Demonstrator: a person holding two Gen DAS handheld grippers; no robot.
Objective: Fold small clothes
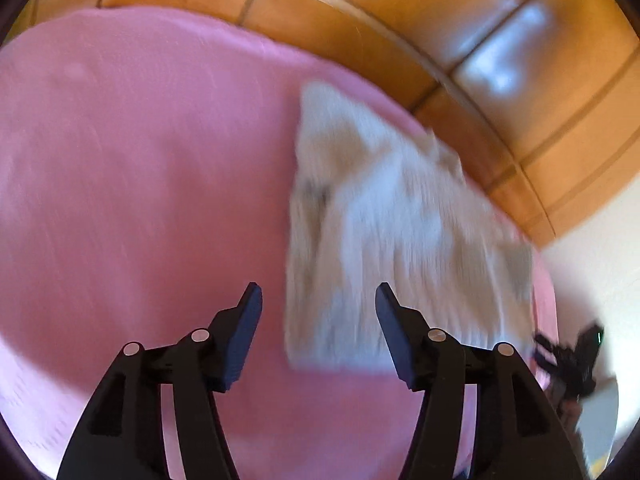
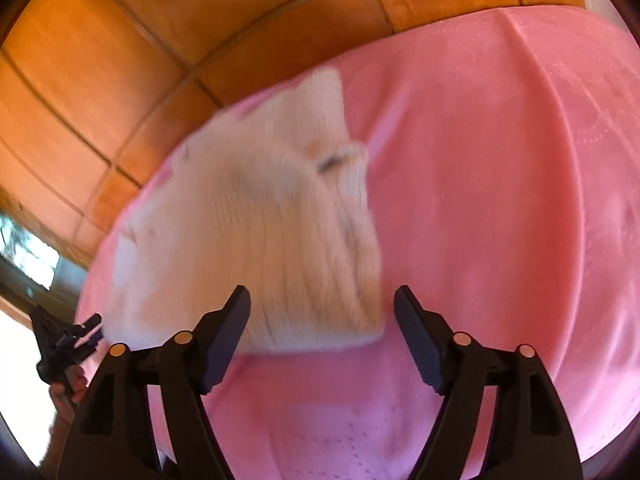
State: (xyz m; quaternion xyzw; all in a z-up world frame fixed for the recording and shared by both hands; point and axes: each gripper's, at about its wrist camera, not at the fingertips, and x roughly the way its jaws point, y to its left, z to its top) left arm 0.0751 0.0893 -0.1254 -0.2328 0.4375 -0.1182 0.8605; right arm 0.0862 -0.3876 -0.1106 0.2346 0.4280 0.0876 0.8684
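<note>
Left and right wrist views. My left hand-held gripper (image 1: 319, 294) stood with jaws apart, gripping nothing; my right hand-held gripper (image 2: 322, 296) likewise. The pale knitted garment (image 1: 392, 232), blurred, lay flat on the pink cloth (image 1: 140, 180) near its far edge, its near hem just beyond both pairs of fingertips. Orange floor tiles (image 1: 360, 16) lay beyond.

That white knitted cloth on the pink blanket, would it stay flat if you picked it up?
Probably not. The white knitted cloth looks soft and folded over, so it would likely droop. It seems thin, so probably light. Its ribbed knit likely won't slip.
</note>
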